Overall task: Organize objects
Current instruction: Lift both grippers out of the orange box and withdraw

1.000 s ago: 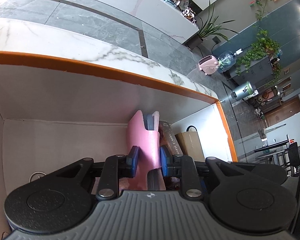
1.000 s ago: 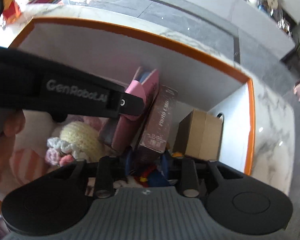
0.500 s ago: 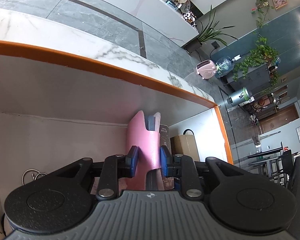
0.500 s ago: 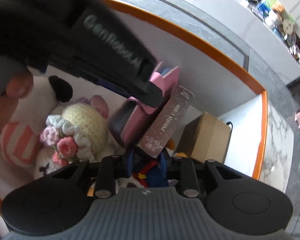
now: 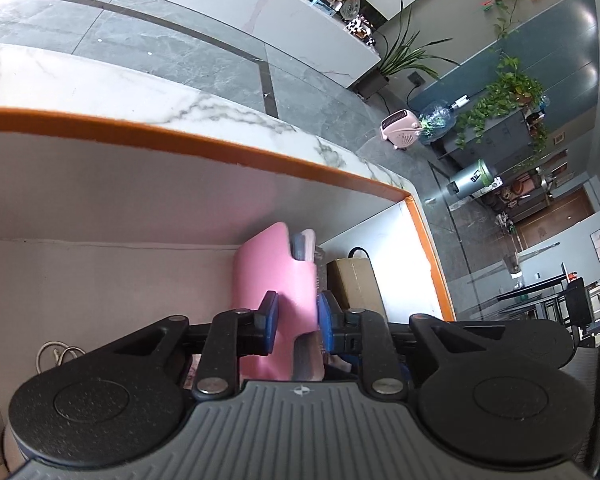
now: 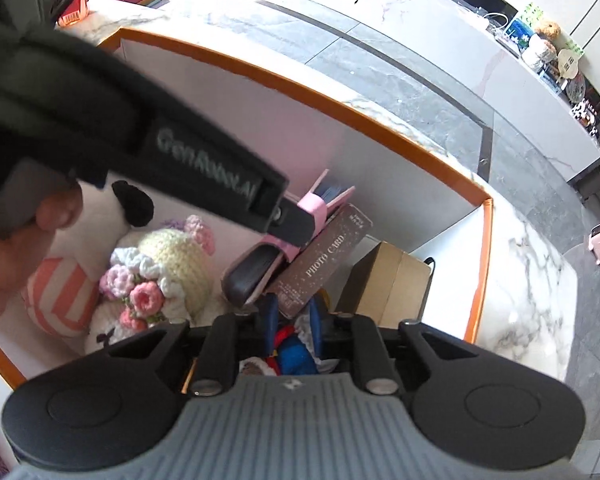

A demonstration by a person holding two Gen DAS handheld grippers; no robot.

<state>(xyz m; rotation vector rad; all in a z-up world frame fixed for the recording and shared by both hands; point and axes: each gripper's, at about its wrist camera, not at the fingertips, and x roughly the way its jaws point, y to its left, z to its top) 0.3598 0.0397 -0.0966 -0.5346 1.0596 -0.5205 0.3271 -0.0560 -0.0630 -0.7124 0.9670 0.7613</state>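
Two grippers are working inside one orange-rimmed white box (image 6: 476,196) on the marble counter (image 5: 100,92). Left gripper (image 5: 293,322) is pinching the pink case (image 5: 272,272) w/ both blue pads pressing its sides, keeping it upright against the back wall, probably to hold a slot open beside it. Right gripper (image 6: 294,330) is pointing steeply down w/ jaws having just been closing, now nearly together on a small red/blue soft toy (image 6: 290,354); whether it's truly clamped is hard to say, but the fabric is sitting between the pads. Box is also holding the brown PHOTO CARD box (image 6: 324,260) leaning on the pink case, a cardboard box (image 6: 392,284) at the right wall, plus a crochet bouquet (image 6: 140,292) and striped plush (image 6: 60,300) at the left. A hand (image 6: 16,256) is gripping the left handle.
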